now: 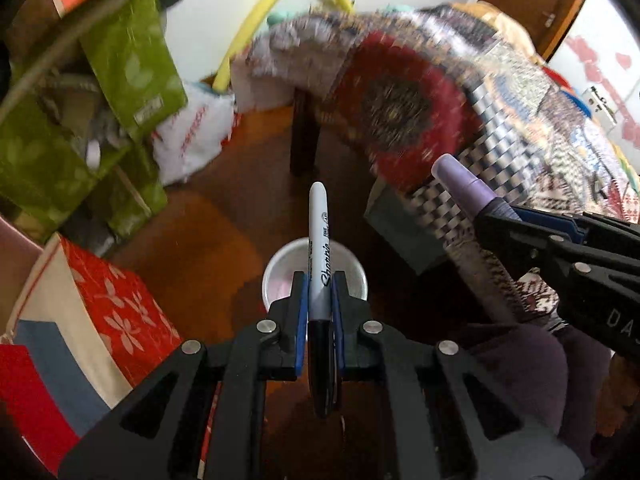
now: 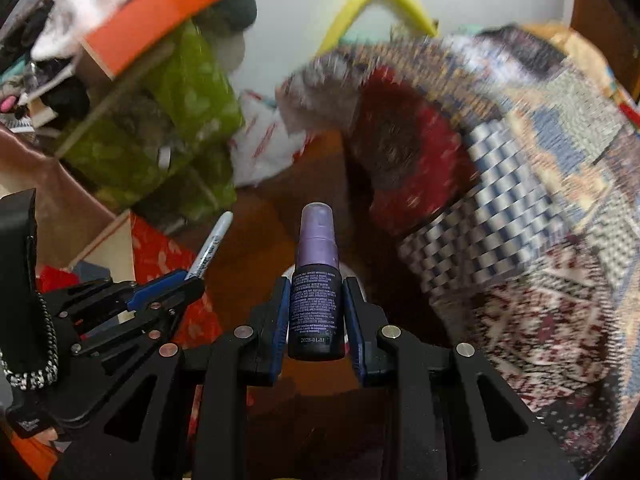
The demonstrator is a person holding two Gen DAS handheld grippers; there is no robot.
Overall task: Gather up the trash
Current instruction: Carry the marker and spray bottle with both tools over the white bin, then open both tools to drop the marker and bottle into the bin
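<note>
While the left gripper (image 1: 319, 280) clamps it, the marker (image 1: 319, 240) points forward.

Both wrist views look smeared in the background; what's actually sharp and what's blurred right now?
Left wrist view: the marker in the left gripper is crisp, its lettering readable, while the quilt and green bags are motion-smeared. Right wrist view: the spray bottle in the right gripper is sharp, its date print legible, and the quilt streaks badly. Fisheye bending shows at the edges of both.
</note>
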